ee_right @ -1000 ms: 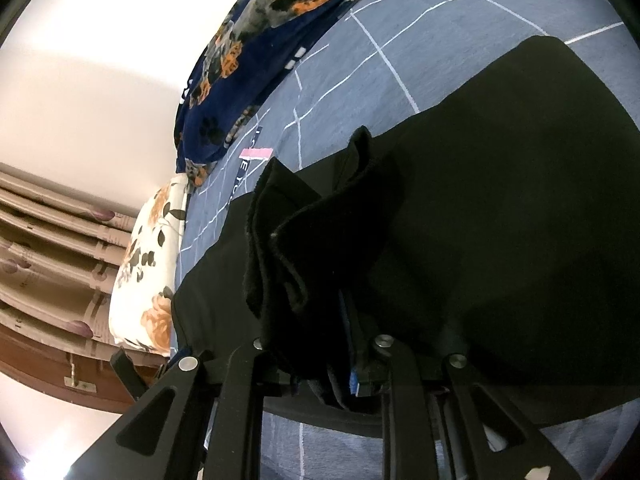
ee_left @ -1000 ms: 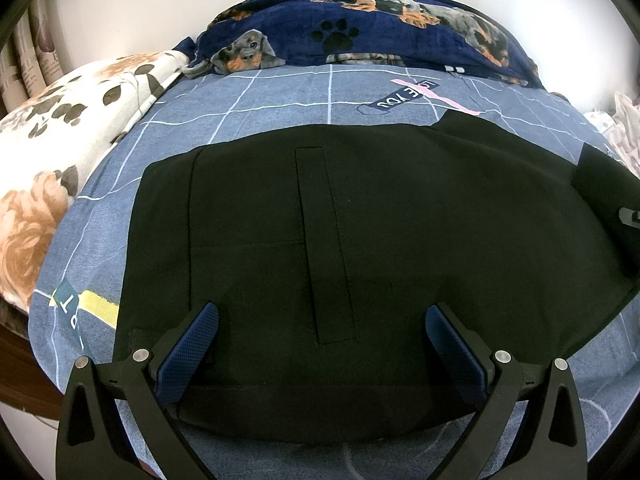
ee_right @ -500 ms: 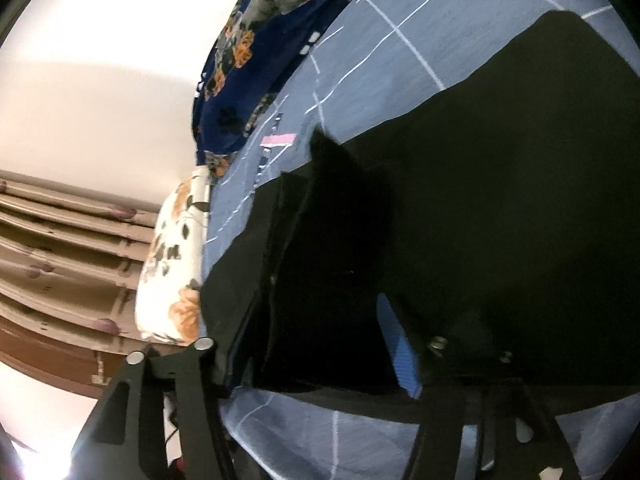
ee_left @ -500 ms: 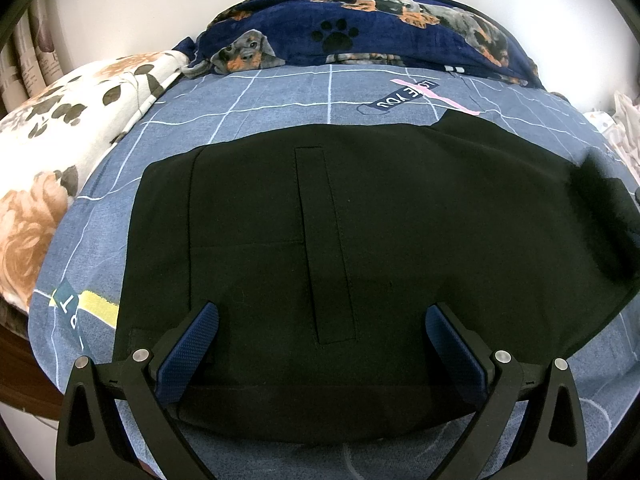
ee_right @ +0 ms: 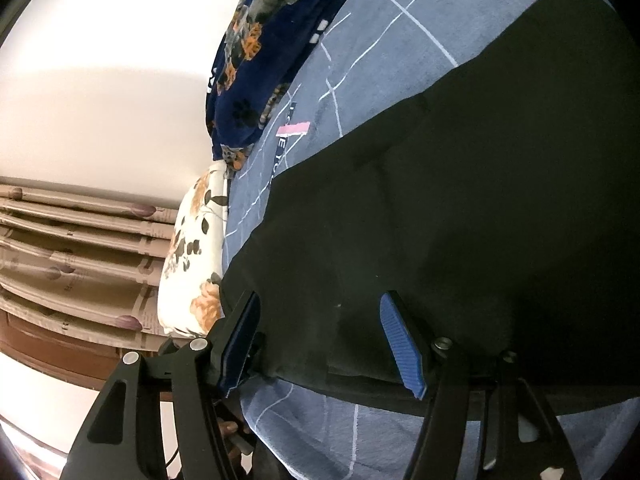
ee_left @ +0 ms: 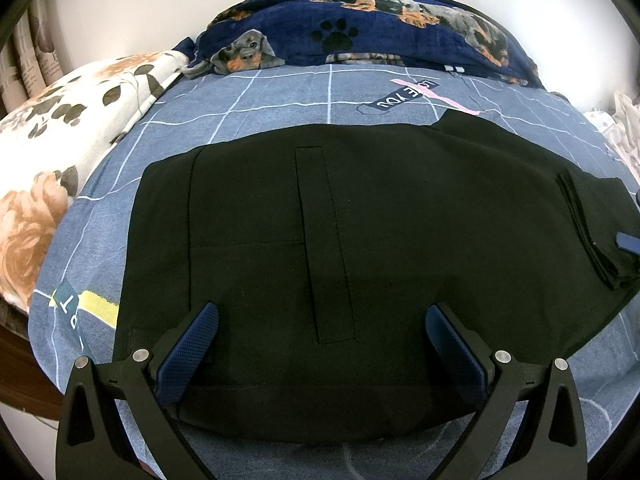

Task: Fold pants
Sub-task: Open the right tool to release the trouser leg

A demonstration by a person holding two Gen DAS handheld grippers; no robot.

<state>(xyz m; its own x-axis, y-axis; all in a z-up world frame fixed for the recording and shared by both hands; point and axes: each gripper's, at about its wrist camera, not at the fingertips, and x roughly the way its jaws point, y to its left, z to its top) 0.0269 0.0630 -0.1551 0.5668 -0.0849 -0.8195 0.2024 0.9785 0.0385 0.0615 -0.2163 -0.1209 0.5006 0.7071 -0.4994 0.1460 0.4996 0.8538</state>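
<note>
I see black pants (ee_left: 360, 240) spread flat beneath both my parted grippers, left (ee_left: 320, 348) and right (ee_right: 320, 340), gripping nothing; dog-print blanket (ee_left: 360, 28) beyond.

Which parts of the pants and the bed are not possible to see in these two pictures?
- Left wrist view: near hem of the black pants lies behind the left gripper fingers.
- Left wrist view: right gripper cut by the frame edge.
- Right wrist view: pants' far end leaves the frame; black fabric hides fold layers.
- Bed sheet under the pants: covered.

Black pants (ee_left: 360, 240) on a blue-grey white-gridded sheet (ee_left: 280, 92).
</note>
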